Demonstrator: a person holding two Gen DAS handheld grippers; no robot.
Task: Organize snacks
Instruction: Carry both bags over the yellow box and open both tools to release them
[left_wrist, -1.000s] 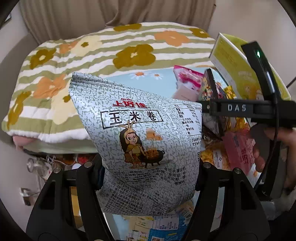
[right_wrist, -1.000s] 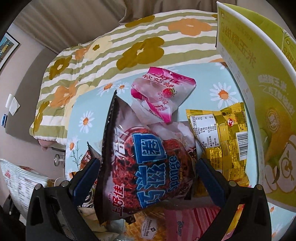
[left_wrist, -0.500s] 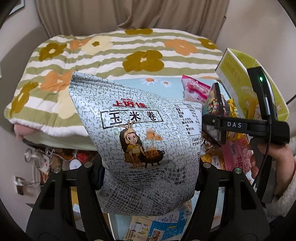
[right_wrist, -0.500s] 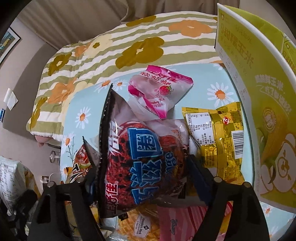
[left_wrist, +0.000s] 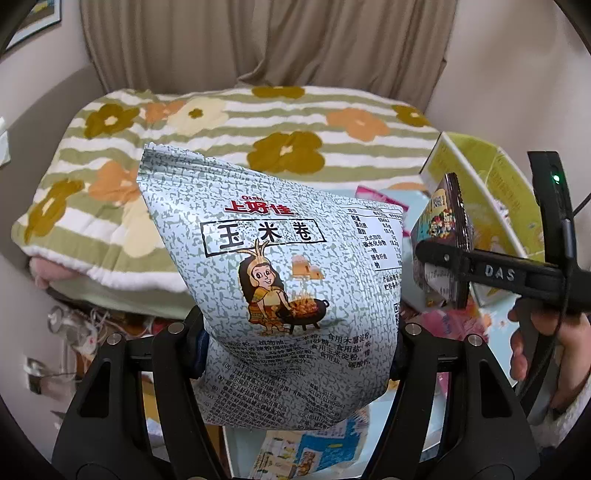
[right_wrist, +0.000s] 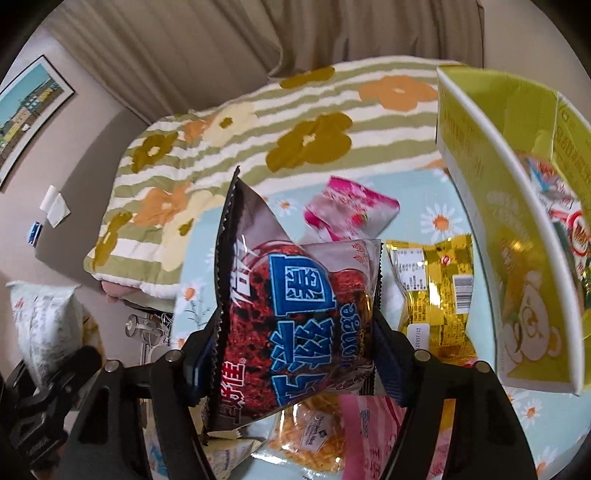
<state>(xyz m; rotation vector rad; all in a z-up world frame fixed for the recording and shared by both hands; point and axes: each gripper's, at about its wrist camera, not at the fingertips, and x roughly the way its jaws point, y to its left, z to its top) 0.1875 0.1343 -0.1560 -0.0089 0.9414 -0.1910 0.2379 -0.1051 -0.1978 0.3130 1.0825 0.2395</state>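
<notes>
The yellow box (right_wrist: 476, 206) stands open at the right of the table (right_wrist: 436, 221), with some packets already inside; it looks like the place to carry both bags. The left hand-held gripper (left_wrist: 299, 347) clamps the big grey corn-roll bag (left_wrist: 273, 280) near its lower end, held up clear of the table. The right hand-held gripper (right_wrist: 295, 339) pinches the smaller dark sponge-snack bag (right_wrist: 291, 314), also lifted. Both bags are puffy, so squeeze gently. Lift each over the box wall, then let go low inside. The pink packet (right_wrist: 351, 214) and gold packet (right_wrist: 432, 288) wait on the table.
</notes>
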